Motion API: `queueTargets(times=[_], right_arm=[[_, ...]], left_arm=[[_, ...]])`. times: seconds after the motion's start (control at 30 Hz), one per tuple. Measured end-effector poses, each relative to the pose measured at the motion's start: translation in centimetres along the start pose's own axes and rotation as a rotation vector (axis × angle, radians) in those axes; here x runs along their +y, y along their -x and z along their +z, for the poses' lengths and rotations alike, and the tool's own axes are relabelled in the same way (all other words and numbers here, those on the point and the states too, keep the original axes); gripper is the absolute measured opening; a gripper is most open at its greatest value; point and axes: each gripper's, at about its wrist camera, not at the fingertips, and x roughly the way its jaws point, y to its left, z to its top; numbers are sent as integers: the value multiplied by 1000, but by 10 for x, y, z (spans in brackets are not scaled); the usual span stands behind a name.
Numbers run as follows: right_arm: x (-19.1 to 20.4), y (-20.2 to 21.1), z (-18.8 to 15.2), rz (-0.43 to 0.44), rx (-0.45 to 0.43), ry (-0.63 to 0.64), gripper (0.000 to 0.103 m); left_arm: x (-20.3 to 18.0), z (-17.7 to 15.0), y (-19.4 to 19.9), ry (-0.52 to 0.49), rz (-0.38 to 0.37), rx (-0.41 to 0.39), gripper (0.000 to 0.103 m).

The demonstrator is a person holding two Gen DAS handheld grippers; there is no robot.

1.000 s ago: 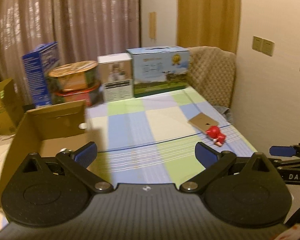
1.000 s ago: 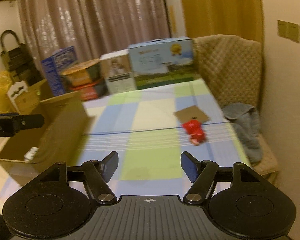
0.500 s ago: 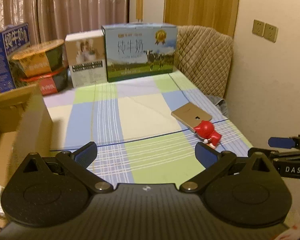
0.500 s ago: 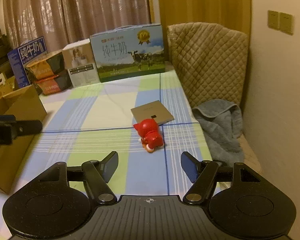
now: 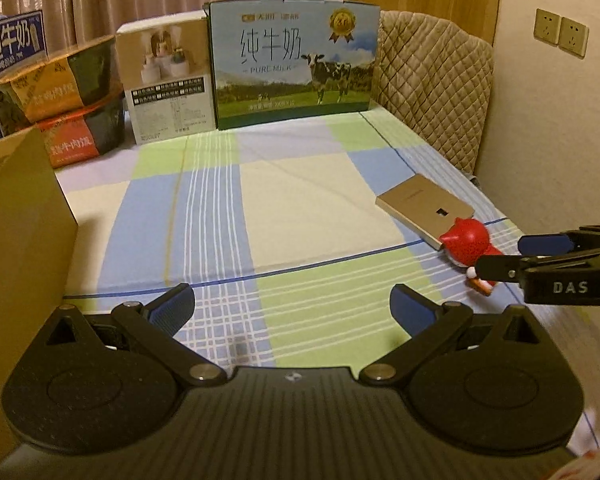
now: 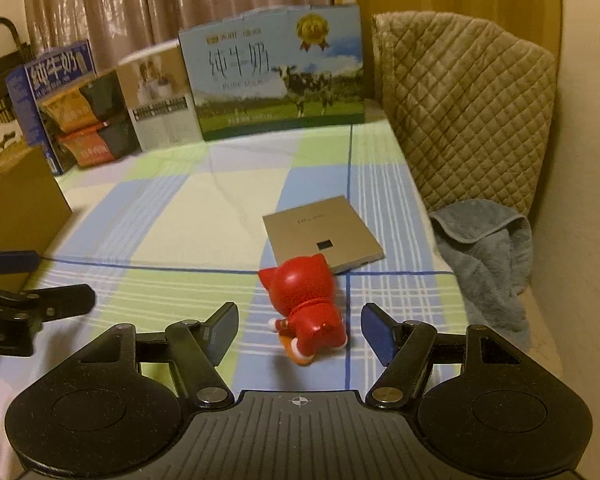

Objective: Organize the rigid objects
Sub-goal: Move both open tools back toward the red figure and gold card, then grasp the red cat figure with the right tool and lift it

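The red plastic cat figurine (image 6: pixel 309 312) lies on the checked blue-and-green tablecloth (image 6: pixel 172 208), touching the flat gold square box (image 6: pixel 320 234). It sits between the right gripper (image 6: pixel 299 332)'s wide-apart jaws, untouched. The left gripper (image 5: pixel 292 302) hangs wide open over bare cloth.

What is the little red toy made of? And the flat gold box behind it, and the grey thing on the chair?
Red toy: probably hard plastic; it is smooth, with a shiny highlight on its head.
Flat gold box: looks like card with a satin metallic finish; sharp edges, soft sheen.
Grey thing: cloth, likely a fluffy towel; it droops in folds.
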Motion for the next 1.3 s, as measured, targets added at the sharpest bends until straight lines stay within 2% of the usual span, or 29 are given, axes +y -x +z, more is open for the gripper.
queueTargets(times=[0.2,0.4,0.67,0.77,0.97,1.07,1.17,1.3], right_arm=[[-3,-27,3,-12,28,55,54],[-6,-40,1,9,51,65,48],[-7,-36,1,-2,52,57,47],[-14,-30,4,-31,25,25,47],[-37,-27,29,-105,-33,-41,47],[-44,-31,42,-100,-47,-49,47],[-42,-32,47,-101,-9,-45,47],[-35,-32,33,-90,55,-17,47]], left_arm=[[7,4,-14,18,0,6,102],[3,8,-22,9,-15,4,102],[-2,6,-27,-5,-25,16,102],[-2,5,-28,-2,-26,19,102],[-2,6,-30,-2,-27,22,102],[0,6,-31,2,-28,23,102],[3,7,-31,14,-29,23,102],[5,7,-31,26,-27,25,102]])
